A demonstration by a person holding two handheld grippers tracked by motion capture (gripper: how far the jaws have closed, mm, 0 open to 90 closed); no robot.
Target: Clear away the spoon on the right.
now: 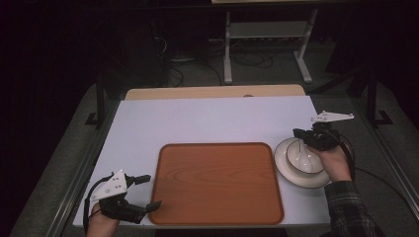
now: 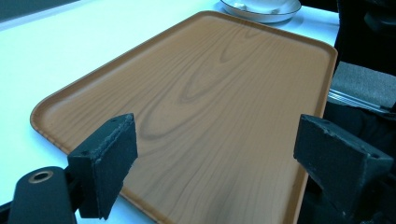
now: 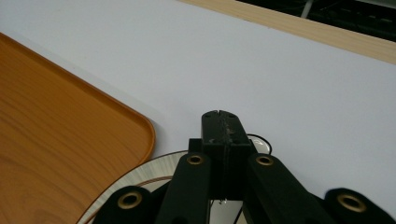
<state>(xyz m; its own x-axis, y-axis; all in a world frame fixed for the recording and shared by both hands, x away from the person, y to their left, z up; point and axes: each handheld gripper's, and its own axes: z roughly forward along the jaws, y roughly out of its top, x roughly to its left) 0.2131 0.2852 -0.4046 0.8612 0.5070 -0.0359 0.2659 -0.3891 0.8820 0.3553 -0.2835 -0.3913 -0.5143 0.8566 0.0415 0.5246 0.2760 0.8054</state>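
Note:
An orange wood-grain tray (image 1: 217, 183) lies in the middle of the table, and its surface (image 2: 219, 93) is bare. To its right a white plate (image 1: 284, 163) carries a white bowl (image 1: 316, 165) with a white spoon (image 1: 302, 157) in it. My right gripper (image 1: 298, 133) hangs over the plate's far edge, at the top of the spoon handle. Its jaws are pressed together (image 3: 222, 126), and I cannot see whether anything is pinched between them. My left gripper (image 1: 148, 192) rests at the tray's front left corner, open wide (image 2: 229, 158), with nothing between its fingers.
The white tabletop (image 1: 207, 121) has a wooden strip (image 1: 212, 92) along its far edge. The plate's rim (image 3: 140, 179) lies close to the tray's corner (image 3: 144, 128). A metal frame and cables (image 1: 267, 44) stand on the floor beyond the table.

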